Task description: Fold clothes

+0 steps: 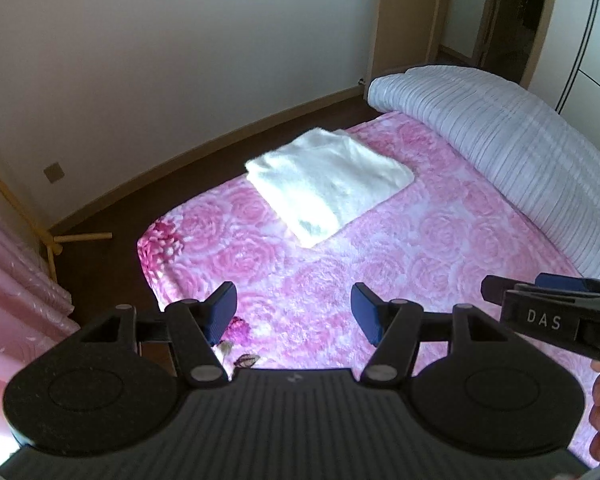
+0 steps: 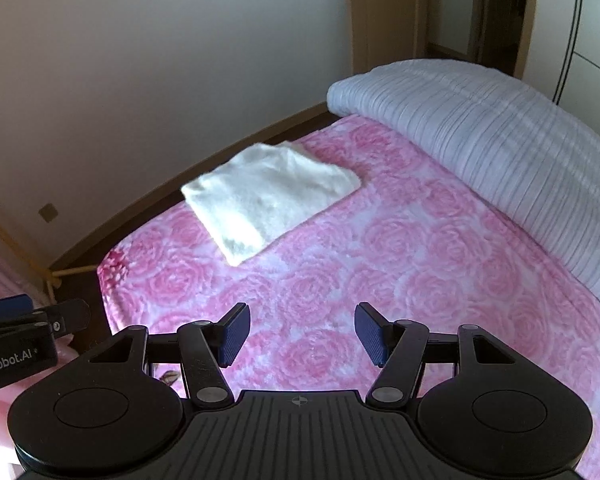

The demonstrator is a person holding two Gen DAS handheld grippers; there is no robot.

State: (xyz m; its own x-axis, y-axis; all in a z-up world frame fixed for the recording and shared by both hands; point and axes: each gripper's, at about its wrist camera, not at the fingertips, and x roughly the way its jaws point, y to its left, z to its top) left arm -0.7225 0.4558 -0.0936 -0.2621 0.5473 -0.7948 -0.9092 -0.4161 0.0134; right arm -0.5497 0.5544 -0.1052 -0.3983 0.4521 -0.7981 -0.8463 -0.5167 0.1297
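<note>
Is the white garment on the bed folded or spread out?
Folded. The white garment lies as a compact, thick rectangle with stacked layers along its edges on the pink floral blanket, touched by neither tool.

A bed is taking up most of the room, lying under a pink rose-patterned blanket (image 2: 380, 248) with a striped grey-white duvet (image 2: 480, 136) running in a roll along its far side. Daylight is falling bright across the blanket. A pale wall (image 1: 160, 60) is meeting dark flooring (image 1: 112, 216) at a wooden skirting board (a wooden door (image 2: 384, 12) is standing beyond).
</note>
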